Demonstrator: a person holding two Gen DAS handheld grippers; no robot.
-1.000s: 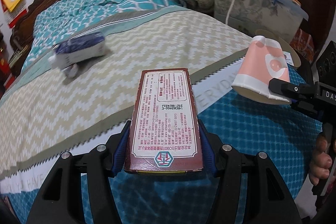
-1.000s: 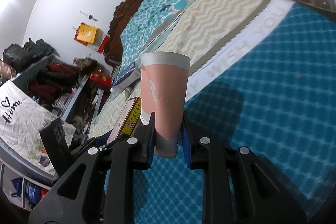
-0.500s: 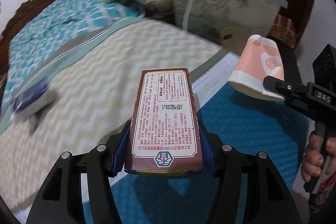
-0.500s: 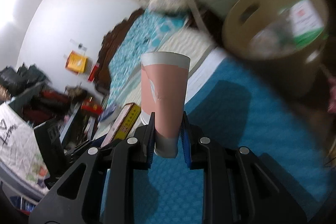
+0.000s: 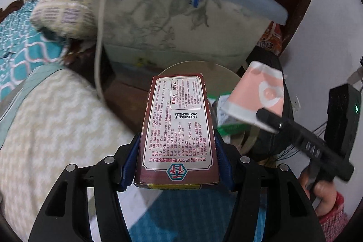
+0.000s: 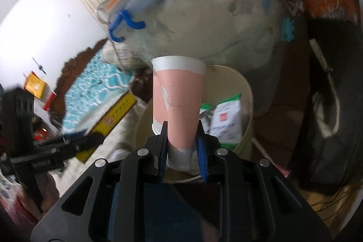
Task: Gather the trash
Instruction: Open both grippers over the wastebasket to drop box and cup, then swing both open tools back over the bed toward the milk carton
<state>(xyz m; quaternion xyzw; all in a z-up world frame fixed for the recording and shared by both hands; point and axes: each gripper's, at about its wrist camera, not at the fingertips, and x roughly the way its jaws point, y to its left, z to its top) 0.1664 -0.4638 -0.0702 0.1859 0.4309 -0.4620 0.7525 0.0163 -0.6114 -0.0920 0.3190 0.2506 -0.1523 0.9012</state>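
Observation:
My left gripper [image 5: 177, 146] is shut on a dark red carton [image 5: 178, 126] with a white printed label; its far end reaches over the rim of a round beige trash bin [image 5: 217, 74]. My right gripper [image 6: 181, 135] is shut on a pink paper cup [image 6: 179, 96] with white bands, held above the bin [image 6: 246, 92]. The bin holds white and green wrappers [image 6: 223, 119]. The cup [image 5: 256, 96] and right gripper [image 5: 270, 119] show at the right of the left wrist view. The carton [image 6: 115, 115] and left gripper [image 6: 90, 137] show at the left of the right wrist view.
A large clear storage box [image 5: 181, 22] with a blue handle and grey lid stands right behind the bin. The bed with a chevron blanket [image 5: 50, 124] lies to the left, a pillow [image 5: 65, 10] at its head. A dark bag [image 6: 329, 117] sits right of the bin.
Both grippers have swung right, off the bed and toward the bin. The bin now lies directly under the cup and ahead of the carton. Both grips are unchanged.

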